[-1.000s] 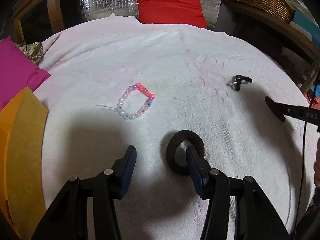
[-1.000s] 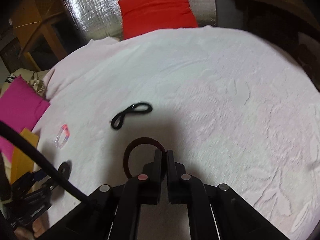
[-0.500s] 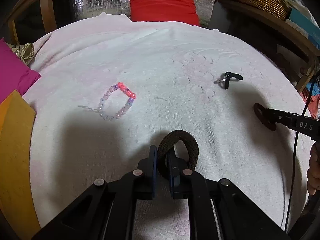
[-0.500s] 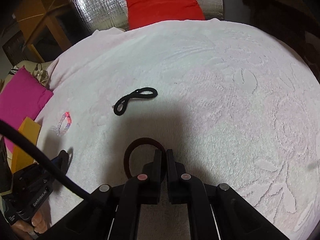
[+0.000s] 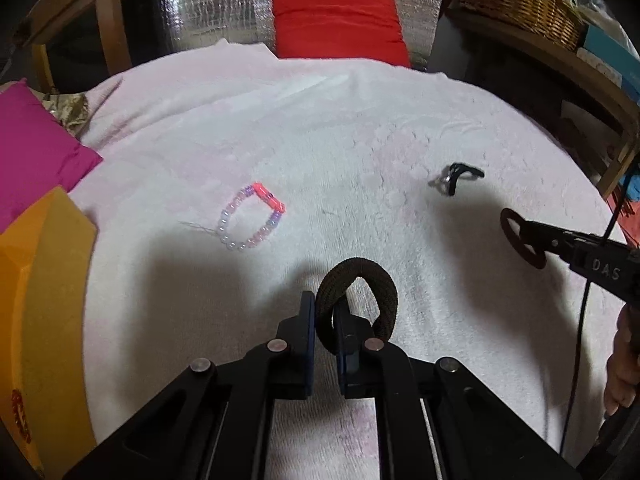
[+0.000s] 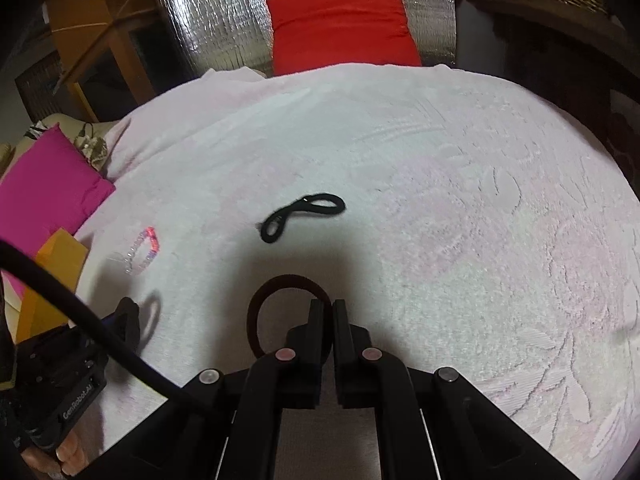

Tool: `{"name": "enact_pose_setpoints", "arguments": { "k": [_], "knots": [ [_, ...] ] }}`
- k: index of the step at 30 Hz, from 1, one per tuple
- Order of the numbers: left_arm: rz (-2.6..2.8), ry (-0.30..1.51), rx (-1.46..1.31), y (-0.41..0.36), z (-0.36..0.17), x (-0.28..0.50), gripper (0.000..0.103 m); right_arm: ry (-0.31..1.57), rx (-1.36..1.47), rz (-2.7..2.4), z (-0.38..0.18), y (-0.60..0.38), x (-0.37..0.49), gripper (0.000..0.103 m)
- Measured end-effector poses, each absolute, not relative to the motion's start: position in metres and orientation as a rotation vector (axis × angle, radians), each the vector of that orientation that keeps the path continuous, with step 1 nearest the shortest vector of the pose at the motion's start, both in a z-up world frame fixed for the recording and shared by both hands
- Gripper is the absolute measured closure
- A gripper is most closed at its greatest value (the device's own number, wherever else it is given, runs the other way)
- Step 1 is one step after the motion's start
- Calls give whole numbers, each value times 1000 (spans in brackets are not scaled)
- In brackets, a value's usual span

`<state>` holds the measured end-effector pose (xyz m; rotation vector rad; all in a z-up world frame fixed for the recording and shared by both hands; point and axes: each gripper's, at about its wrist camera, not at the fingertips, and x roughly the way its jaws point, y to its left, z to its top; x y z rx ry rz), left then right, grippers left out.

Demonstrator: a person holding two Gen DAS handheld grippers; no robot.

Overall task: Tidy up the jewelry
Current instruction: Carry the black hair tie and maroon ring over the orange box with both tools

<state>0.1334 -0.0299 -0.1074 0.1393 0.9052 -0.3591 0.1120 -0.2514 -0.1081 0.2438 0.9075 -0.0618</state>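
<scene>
Left wrist view: the left hand-held gripper (image 5: 324, 312) angles downward, clamped on a thick brown hair tie (image 5: 358, 300) above the white bedspread (image 5: 320, 128); one beaded bracelet (image 5: 252, 218) and one black hair tie (image 5: 458, 178) lie beyond; one red cushion (image 5: 336, 20) behind.

Right wrist view: the right hand-held gripper (image 6: 332, 312) tilts downward, pinched tight on a thin dark hair tie (image 6: 280, 284) over the bedspread.

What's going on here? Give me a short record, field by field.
surface: white blanket
left tongs: shut on a thick dark hair tie
right tongs: shut on a thin dark red hair tie
lying loose: bead bracelet, black hair tie
beside blanket: orange box, pink cushion
</scene>
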Motion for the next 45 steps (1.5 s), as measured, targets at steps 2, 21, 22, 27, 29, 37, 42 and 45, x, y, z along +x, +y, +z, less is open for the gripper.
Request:
{"name": "enact_pose_setpoints", "arguments": {
  "k": [2,21,22,27,29,37,42,45],
  "knots": [
    [-358,887,117,-26,-99,127,94,895,253,-55,-104,-249,112,98],
    [-204,733,19,25,-53,69,94,791,290,59,-81,-202,91,98],
    [-195,731,14,28,-53,67,94,782,289,68,-80,-198,89,98],
    [-149,720,5,43,-52,60,94,733,279,125,-73,-176,82,98],
    [-129,715,7,49,-52,58,94,711,272,149,-69,-167,81,98],
    [-70,693,-18,76,-48,59,94,675,266,220,-63,-131,85,98],
    [-41,653,-47,98,-42,57,94,672,262,255,-65,-109,90,98],
    [-13,626,-70,114,-37,57,94,658,262,284,-64,-96,92,98]
  ]
}}
